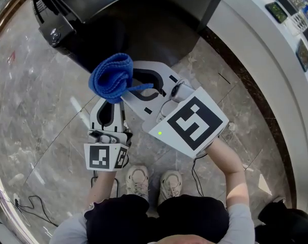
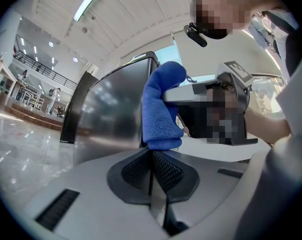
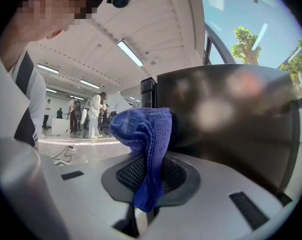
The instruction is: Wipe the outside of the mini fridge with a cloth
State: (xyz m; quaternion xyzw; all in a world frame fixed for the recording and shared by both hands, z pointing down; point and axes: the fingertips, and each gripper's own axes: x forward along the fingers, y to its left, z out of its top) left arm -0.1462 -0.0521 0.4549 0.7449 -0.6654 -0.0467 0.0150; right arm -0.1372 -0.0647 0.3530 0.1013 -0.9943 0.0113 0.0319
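A blue cloth (image 1: pixel 112 78) is bunched in front of the black mini fridge (image 1: pixel 143 24), above the floor. My right gripper (image 1: pixel 136 85) reaches in from the right and is shut on the cloth; in the right gripper view the cloth (image 3: pixel 146 144) hangs pinched between the pads, with the fridge's dark side (image 3: pixel 230 109) just behind. My left gripper (image 1: pixel 112 101) points up from below, its tip right under the cloth. In the left gripper view its jaws (image 2: pixel 151 151) are shut with nothing between the pads, and the cloth (image 2: pixel 160 114) sits just past the tip, beside the fridge (image 2: pixel 116 109).
The floor is polished grey marble (image 1: pixel 47 116). A white curved counter (image 1: pixel 266 60) runs along the right. Thin cables (image 1: pixel 26 202) lie at the lower left, and a dark object (image 1: pixel 286 217) sits at the lower right. The person's shoes (image 1: pixel 154 182) are under the grippers.
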